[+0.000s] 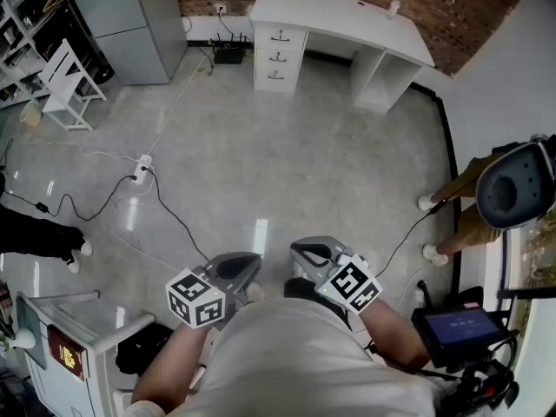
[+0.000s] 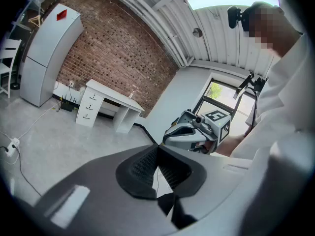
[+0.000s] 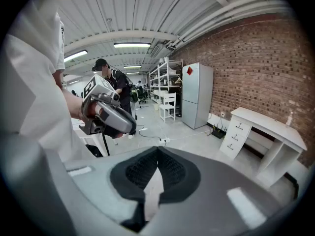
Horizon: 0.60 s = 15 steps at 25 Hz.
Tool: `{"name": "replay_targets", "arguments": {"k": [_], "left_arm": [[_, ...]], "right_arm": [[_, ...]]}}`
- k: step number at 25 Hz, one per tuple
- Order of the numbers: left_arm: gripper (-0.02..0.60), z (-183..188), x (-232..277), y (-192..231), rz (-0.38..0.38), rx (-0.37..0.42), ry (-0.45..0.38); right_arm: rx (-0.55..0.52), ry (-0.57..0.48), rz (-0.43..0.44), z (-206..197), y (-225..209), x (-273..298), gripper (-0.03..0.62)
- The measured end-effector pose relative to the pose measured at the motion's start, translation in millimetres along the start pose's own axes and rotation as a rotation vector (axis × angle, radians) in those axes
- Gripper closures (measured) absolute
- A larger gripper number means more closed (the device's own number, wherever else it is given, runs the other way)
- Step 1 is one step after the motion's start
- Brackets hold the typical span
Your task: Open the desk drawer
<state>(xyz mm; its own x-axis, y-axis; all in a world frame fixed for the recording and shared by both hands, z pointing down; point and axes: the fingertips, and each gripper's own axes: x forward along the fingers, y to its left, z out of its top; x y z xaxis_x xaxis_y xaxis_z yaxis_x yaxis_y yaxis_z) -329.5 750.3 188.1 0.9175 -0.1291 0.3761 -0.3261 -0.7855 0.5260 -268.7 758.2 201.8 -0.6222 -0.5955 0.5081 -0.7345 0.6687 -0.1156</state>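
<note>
The white desk (image 1: 347,17) stands far off against the brick wall, across the grey floor. Its stack of three drawers (image 1: 279,57) sits at the desk's left end, all pushed in. I hold both grippers close to my body, well short of the desk. My left gripper (image 1: 239,266) has its jaws shut on nothing, and my right gripper (image 1: 313,252) beside it is shut and empty too. In the left gripper view the jaw tips (image 2: 157,149) meet, with the drawers (image 2: 87,109) small in the distance. The right gripper view shows its tips (image 3: 157,151) together and the drawers (image 3: 235,135) at the right.
A grey fridge (image 1: 130,24) and a white chair (image 1: 68,85) stand at the back left. A power strip (image 1: 142,168) and cables trail over the floor. A person (image 1: 473,207) stands at the right wall. A small white table (image 1: 69,346) is at my lower left.
</note>
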Motion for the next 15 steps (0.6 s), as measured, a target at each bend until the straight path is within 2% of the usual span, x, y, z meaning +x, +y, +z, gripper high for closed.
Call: {"name": "replay_targets", "arguments": {"k": [8, 12, 15], "left_arm": [[0.577, 1, 14, 8, -0.028, -0.011, 0.010], [0.577, 12, 39, 29, -0.020, -0.018, 0.022], [0.577, 30, 67, 48, -0.001, -0.026, 0.036]], "right_arm": [[0.044, -0.007, -0.005, -1, -10, -2, 0.591], [0.038, -0.010, -0.006, -4, -46, 7, 0.591], [0.037, -0.023, 0.003, 1, -89, 14, 0.591]]}}
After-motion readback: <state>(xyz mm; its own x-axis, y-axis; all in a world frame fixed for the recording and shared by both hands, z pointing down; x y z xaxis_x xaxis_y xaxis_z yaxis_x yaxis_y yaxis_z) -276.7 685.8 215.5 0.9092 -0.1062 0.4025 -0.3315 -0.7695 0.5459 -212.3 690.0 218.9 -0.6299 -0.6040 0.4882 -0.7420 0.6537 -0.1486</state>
